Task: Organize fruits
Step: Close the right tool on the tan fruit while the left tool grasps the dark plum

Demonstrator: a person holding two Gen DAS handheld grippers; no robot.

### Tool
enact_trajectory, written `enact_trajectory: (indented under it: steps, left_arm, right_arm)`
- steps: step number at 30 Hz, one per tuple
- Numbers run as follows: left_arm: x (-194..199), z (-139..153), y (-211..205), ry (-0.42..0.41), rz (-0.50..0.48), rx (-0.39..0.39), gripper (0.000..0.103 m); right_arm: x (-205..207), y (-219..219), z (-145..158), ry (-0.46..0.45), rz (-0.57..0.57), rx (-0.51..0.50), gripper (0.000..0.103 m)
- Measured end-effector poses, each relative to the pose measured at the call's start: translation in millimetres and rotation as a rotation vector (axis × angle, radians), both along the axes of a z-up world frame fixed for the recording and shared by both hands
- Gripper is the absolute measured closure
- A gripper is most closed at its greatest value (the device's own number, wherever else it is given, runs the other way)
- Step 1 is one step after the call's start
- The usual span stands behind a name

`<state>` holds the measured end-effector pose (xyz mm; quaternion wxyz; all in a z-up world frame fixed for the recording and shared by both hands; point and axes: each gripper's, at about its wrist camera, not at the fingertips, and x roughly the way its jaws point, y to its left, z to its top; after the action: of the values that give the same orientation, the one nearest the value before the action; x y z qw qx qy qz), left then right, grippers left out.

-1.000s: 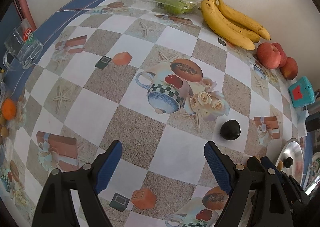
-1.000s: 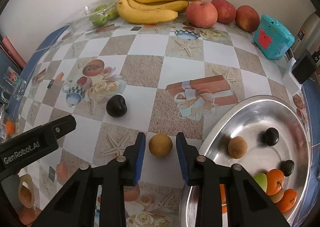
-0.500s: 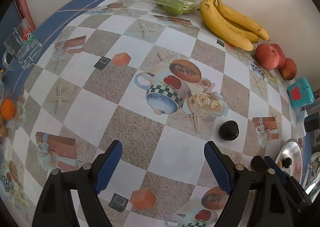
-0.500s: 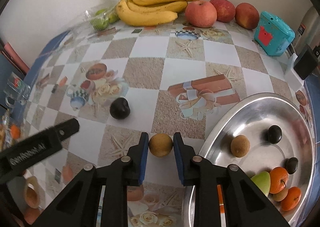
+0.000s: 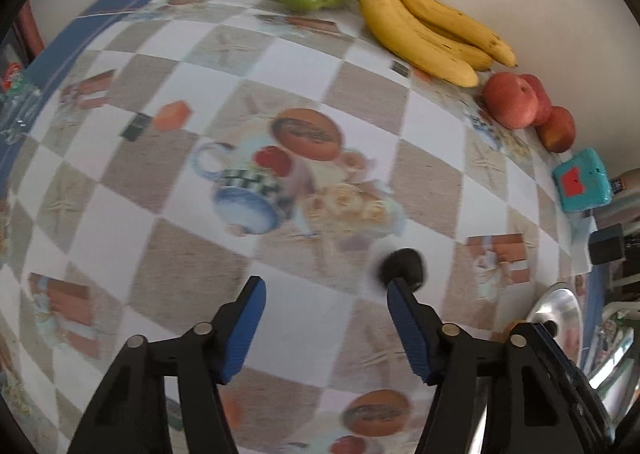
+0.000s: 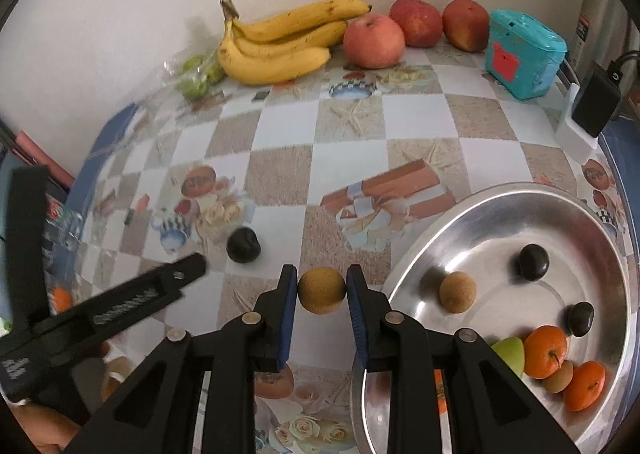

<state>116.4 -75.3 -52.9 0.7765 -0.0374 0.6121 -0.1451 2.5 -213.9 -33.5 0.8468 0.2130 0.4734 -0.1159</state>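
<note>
In the right wrist view my right gripper [image 6: 322,275] is shut on a round brown fruit [image 6: 322,294], held just left of the steel bowl [image 6: 432,228]. The bowl holds another brown fruit [image 6: 458,291], two dark plums [image 6: 534,262], oranges [image 6: 545,351] and a green fruit. A dark plum [image 5: 405,264] lies on the patterned tablecloth. My left gripper [image 5: 326,292] hangs over the cloth with its jaws closing and nothing between them. The plum sits just beyond the right fingertip [image 5: 398,294]. From the right wrist view the same plum [image 6: 243,245] is close to one left finger [image 6: 180,274].
Along the back wall lie bananas [image 6: 280,42], three red apples [image 6: 374,40], bagged green fruit [image 6: 198,76] and a teal box [image 6: 524,54]. A black adapter on a white stand [image 6: 592,102] is at the right edge. A glass mug [image 5: 16,110] stands at the left edge.
My right gripper closed on the brown fruit and rose a little with it. My left gripper slid right toward the dark plum and its jaws narrowed.
</note>
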Motion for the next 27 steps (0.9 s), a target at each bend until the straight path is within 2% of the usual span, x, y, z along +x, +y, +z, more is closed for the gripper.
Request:
enact_trajectory:
  steps: [2,5,9,16,23,27]
  left_arm:
    - [1.5,0.8,-6.9,0.004,-0.003,-0.013,0.038]
    - [3.1,1.7,-19.7,0.011,-0.021,-0.04,0.047]
    - [6.4,-1.7,-33.2,0.023,-0.035,-0.038,0.053]
    - [13.4,-8.3,-48.4,0.043,-0.048,-0.036,0.056]
    - [17.0,-12.2,-53.1,0.052,-0.035,-0.019,0.071]
    - [15.7,-10.8,-44.8,0.06,-0.026,-0.033,0.073]
  right_arm:
    - [-1.6,-3.7,5.3,-0.016,-0.008,0.003,0.077]
    - [-3.7,-8.0,9.8,-0.027,-0.014,0.009,0.077]
    - [-7.3,-16.2,11.5,-0.036,-0.032,0.022,0.077]
    - [-13.0,-28.5,11.1,-0.043,-0.063,0.05,0.077]
    - [-15.7,-31.9,13.0,-0.053,-0.071,0.059,0.077]
    - [-16.3,-31.5,13.9,-0.055,-0.071,0.059,0.077]
